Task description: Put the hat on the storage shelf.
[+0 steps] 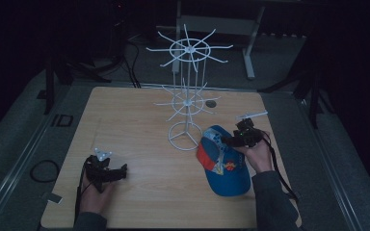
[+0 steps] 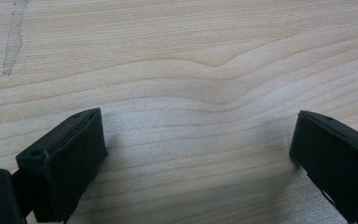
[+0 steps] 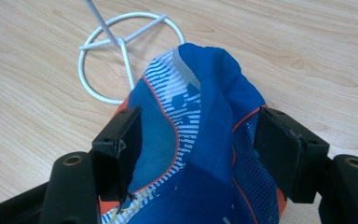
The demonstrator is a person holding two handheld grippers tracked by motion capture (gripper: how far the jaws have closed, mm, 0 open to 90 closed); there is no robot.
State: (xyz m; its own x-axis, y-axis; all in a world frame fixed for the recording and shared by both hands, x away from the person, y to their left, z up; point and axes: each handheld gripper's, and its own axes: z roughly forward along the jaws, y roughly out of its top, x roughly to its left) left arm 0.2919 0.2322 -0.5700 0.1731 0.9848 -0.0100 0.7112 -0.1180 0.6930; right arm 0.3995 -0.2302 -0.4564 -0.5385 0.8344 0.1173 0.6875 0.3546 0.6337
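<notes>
On the left of the wooden worktop point(image 1: 139, 120), near its front edge, the left tongs point(image 1: 121, 172) rest low over bare wood, held in the person's left hand point(image 1: 98, 192). In the left gripper view those tongs point(image 2: 198, 140) are spread wide, the two black jaws well apart with nothing between them but wood grain. A grey three-cornered plate point(image 1: 102, 154) sits on top of this gripper.

Toward the middle stands a white wire rack point(image 1: 189, 91): a round ring base on the worktop, a thin upright post, and two tiers of spokes fanning outward. In the right gripper view the ring base point(image 3: 121, 60) lies just beyond the cap.

Right of the rack's base lies a blue cap point(image 1: 223, 161) with orange trim and a striped panel, its near end reaching toward the front edge. The right tongs point(image 1: 229, 140), in the right hand point(image 1: 259, 154), are at the cap's far end. In the right gripper view the cap point(image 3: 205, 140) bunches up between the jaws of the tongs point(image 3: 196, 140); both jaws press against its fabric, pinching the cap while still fairly far apart.
</notes>
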